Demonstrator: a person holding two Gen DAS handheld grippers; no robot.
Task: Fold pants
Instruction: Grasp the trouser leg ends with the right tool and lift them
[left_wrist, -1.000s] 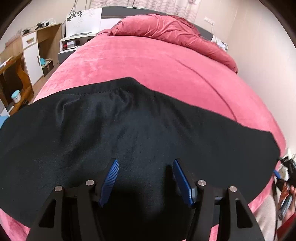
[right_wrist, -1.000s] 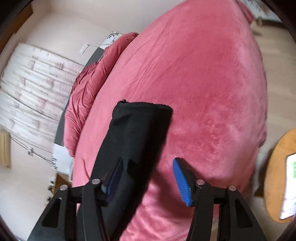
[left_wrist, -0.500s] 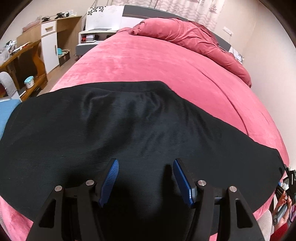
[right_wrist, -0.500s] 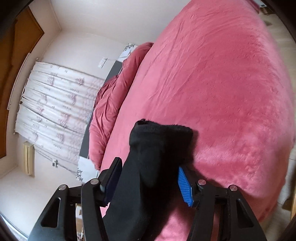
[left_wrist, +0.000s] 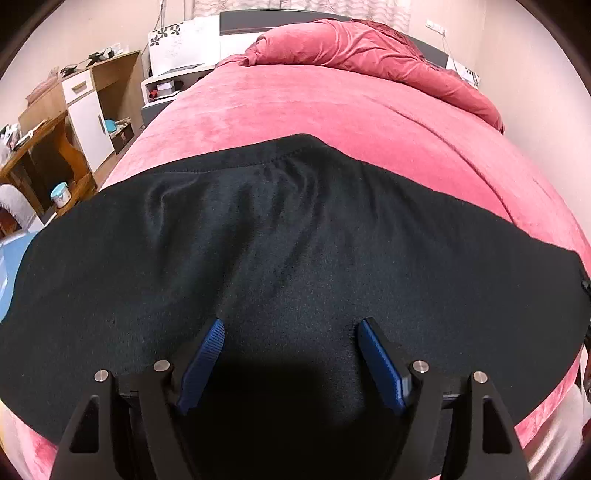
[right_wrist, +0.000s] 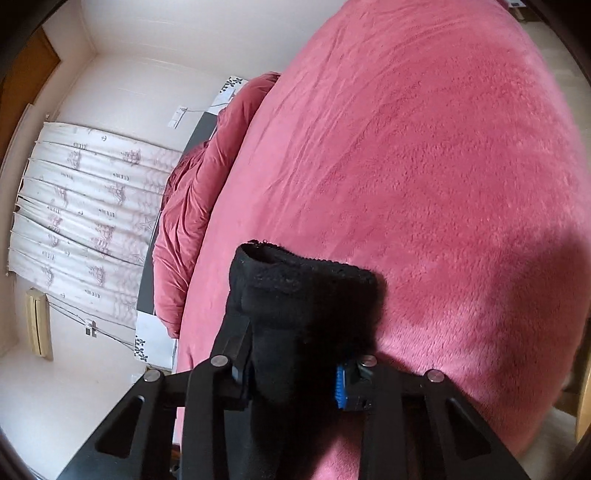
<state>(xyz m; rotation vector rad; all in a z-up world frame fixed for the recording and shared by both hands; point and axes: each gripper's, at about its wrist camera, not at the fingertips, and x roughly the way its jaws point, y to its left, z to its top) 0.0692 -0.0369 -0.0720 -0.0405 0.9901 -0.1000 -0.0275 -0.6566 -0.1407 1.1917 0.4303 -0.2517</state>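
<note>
Black pants (left_wrist: 295, 251) lie flat across the near edge of the pink bed (left_wrist: 332, 110), long axis running left to right. The left gripper (left_wrist: 290, 354) hovers over the mid-section with its jaws just spread wide and nothing between them. The right gripper (right_wrist: 291, 373) has just closed on the leg cuff (right_wrist: 303, 280) at the pants' right-hand end; the cloth bunches between its pads and the cuff mouth stands up ahead of them. Judgement: the right hand is placed to carry that end over along the long axis toward the other end. The bed ahead is bare; the duvet (left_wrist: 369, 48) at the head and the cabinet (left_wrist: 88, 107) beside the bed lie well apart.
</note>
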